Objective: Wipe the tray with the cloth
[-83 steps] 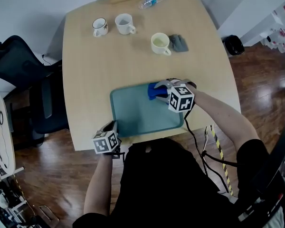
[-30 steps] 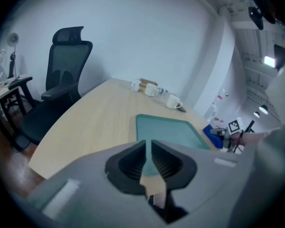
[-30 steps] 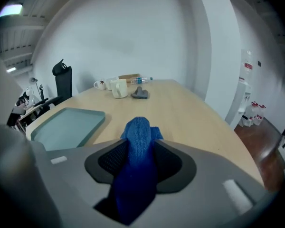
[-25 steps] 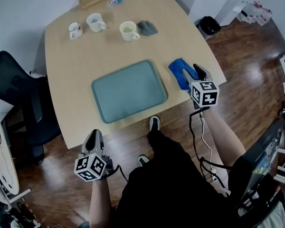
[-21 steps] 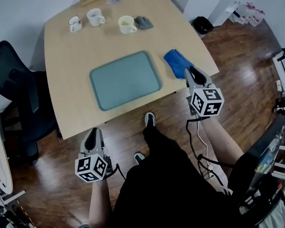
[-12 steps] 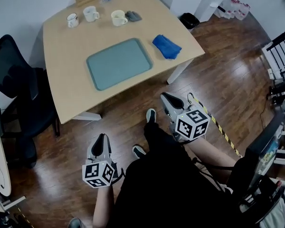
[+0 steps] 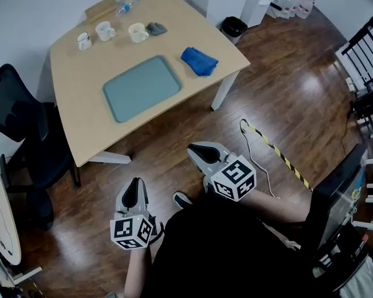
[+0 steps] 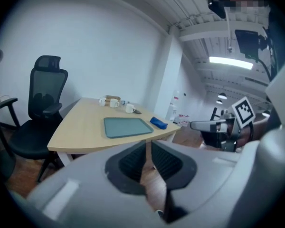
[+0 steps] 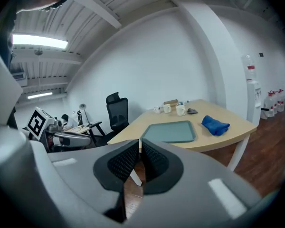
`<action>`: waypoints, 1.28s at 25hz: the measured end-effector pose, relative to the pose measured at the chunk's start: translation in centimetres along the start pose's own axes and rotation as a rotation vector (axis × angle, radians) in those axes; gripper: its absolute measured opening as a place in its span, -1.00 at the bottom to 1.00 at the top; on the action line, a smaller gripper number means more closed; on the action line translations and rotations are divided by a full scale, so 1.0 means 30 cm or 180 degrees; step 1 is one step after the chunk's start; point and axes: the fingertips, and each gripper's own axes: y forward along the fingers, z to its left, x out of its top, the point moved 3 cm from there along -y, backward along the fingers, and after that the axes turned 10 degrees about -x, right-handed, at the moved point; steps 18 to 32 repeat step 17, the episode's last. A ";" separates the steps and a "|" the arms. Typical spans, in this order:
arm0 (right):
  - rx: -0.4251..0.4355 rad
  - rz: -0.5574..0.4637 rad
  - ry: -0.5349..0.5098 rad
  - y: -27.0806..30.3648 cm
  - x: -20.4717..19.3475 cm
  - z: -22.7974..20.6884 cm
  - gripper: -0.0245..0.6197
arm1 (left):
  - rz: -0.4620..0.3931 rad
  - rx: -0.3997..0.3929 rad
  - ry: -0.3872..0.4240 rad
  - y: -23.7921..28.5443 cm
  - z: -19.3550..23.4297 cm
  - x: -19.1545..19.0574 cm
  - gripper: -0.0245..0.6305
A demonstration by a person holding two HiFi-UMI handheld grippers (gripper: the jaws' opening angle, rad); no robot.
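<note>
The teal tray (image 7: pixel 142 87) lies empty in the middle of the wooden table (image 7: pixel 81 113). To its right, near the table's corner, rests the crumpled blue cloth (image 7: pixel 199 61). Both grippers hang over the wood floor, well back from the table. My left gripper (image 7: pixel 135 184) is shut with nothing in it, and my right gripper (image 7: pixel 193 149) is shut and empty too. In the left gripper view the tray (image 8: pixel 128 126) and cloth (image 8: pixel 158 123) sit far beyond the left gripper (image 8: pixel 146 148). The right gripper view shows the tray (image 9: pixel 170 131) and cloth (image 9: pixel 215 125) past the right gripper (image 9: pixel 139 145).
Three mugs (image 7: pixel 104 30), a grey rag (image 7: pixel 155 27), a water bottle (image 7: pixel 125 6) and a wooden block (image 7: pixel 99 9) line the table's far edge. A black office chair (image 7: pixel 18 129) stands at its left. A striped cable (image 7: pixel 273 148) runs across the floor at right.
The right gripper has let go of the blue cloth beside the tray and its jaws have shut. Both grippers have drawn back from the table, which now looks smaller and farther.
</note>
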 end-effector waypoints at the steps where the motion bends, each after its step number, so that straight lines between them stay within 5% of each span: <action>1: 0.0006 -0.0002 -0.0029 -0.014 -0.002 -0.006 -0.86 | 0.0013 -0.0014 0.0021 0.010 -0.021 -0.002 -0.81; 17: 0.0156 -0.0071 -0.0122 -0.126 -0.007 -0.052 -0.86 | 0.0049 0.0075 0.0069 0.023 -0.186 -0.035 -0.81; 32: 0.0156 -0.0071 -0.0122 -0.126 -0.007 -0.052 -0.86 | 0.0049 0.0075 0.0069 0.023 -0.186 -0.035 -0.81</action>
